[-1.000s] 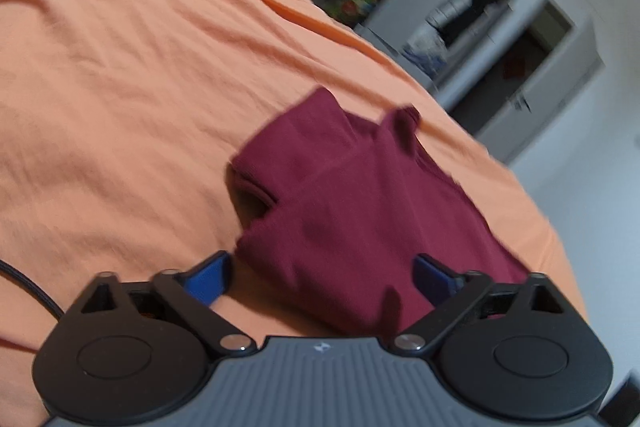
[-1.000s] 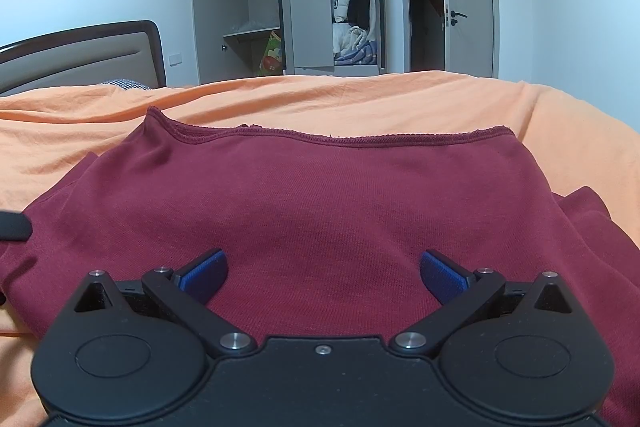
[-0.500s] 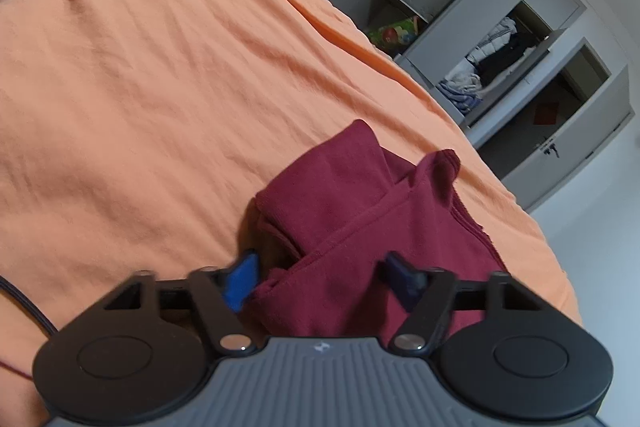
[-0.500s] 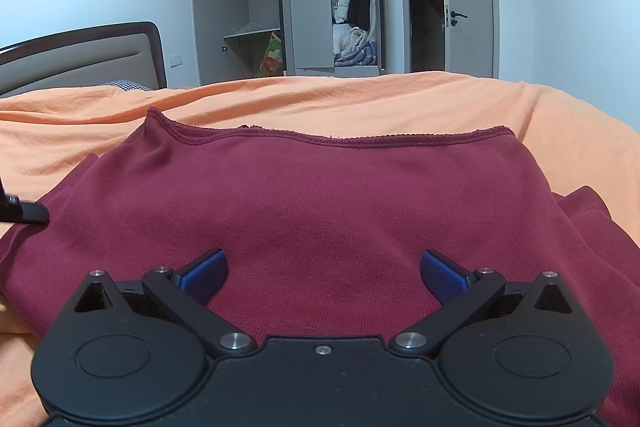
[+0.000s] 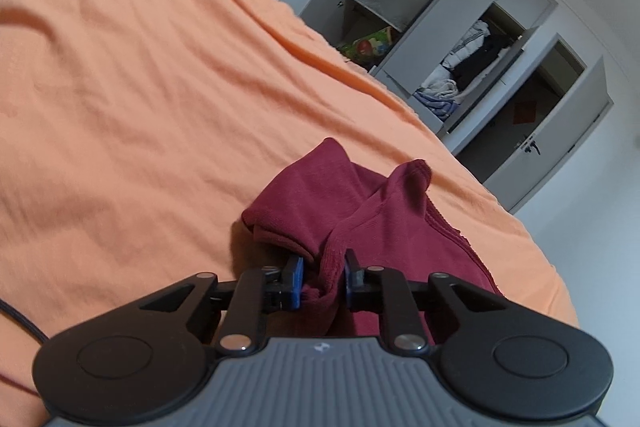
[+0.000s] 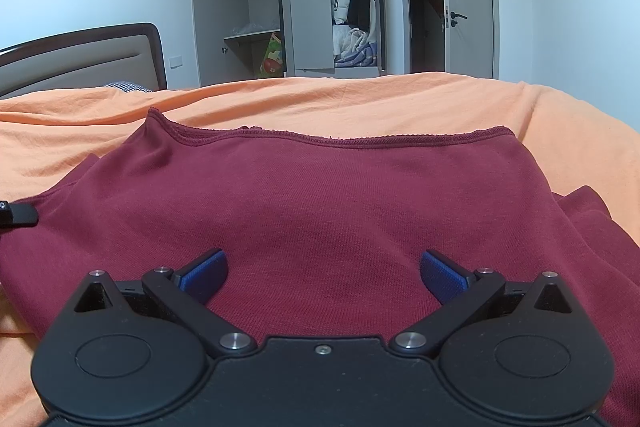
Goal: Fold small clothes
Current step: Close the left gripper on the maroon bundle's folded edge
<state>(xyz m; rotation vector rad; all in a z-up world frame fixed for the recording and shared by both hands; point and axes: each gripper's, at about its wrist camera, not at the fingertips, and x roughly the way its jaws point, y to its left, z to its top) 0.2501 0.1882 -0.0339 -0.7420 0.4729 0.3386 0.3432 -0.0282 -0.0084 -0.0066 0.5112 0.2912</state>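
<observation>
A dark red garment (image 6: 320,211) lies spread on the orange bedsheet (image 6: 360,103), its hemmed edge facing the wardrobe. In the left wrist view the same dark red garment (image 5: 384,215) is bunched at one corner, and my left gripper (image 5: 322,281) is shut on a fold of that corner between its blue pads. My right gripper (image 6: 322,273) hovers low over the middle of the cloth, open, with nothing between its blue pads. The tip of the left gripper (image 6: 18,214) shows at the left edge of the right wrist view.
The orange bedsheet (image 5: 140,107) stretches wide to the left of the garment. A padded headboard (image 6: 80,59) stands at the bed's far left. Beyond the bed are an open grey wardrobe (image 6: 312,7) with hanging clothes and a door (image 6: 468,3). A black cable (image 5: 20,323) crosses the sheet.
My left gripper has moved in on the garment's corner and shut on the cloth, bunching it. The right gripper has stayed still and open.
</observation>
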